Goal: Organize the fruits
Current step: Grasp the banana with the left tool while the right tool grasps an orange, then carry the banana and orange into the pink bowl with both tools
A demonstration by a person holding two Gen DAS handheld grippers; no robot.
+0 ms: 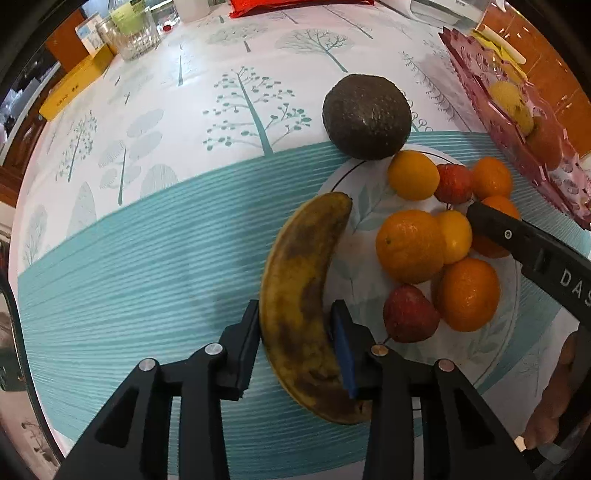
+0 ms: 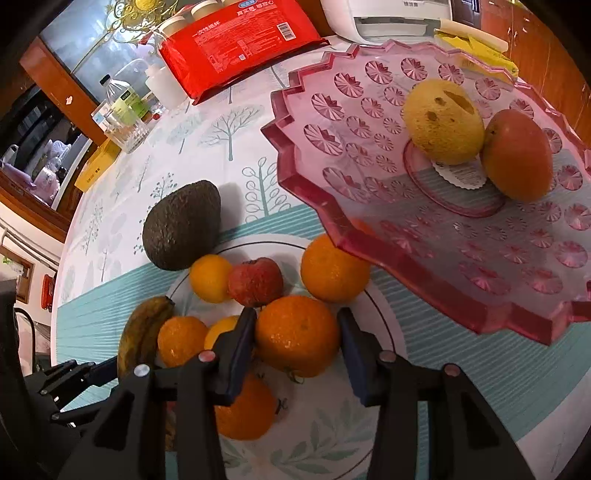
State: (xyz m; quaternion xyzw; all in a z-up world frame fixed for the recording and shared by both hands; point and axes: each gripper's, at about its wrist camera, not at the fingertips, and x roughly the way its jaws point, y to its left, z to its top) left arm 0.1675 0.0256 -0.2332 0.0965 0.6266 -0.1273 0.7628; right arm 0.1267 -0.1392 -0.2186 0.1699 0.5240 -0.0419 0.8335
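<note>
A brown-spotted banana (image 1: 303, 258) lies half on the white leaf-patterned plate (image 1: 364, 206), and my left gripper (image 1: 295, 310) is shut on its lower part, pads against both sides. In the right wrist view my right gripper (image 2: 297, 317) is shut on an orange (image 2: 297, 336) in the pile on that plate (image 2: 332, 435). Several more oranges, small yellow fruits and two red fruits (image 1: 410, 314) lie around it. A dark avocado (image 1: 365, 116) rests on the tablecloth at the plate's far rim. The pink cut-glass dish (image 2: 369, 184) holds a yellow fruit (image 2: 443, 122) and an orange-red one (image 2: 517, 155).
A red packet (image 2: 236, 40), a glass jar (image 2: 125, 129), a bottle (image 2: 118, 92), a yellow box (image 1: 74, 86) and a white appliance (image 2: 388, 18) stand at the table's far side. The pink dish overhangs the plate's right rim. A hand (image 1: 554, 387) shows at the right.
</note>
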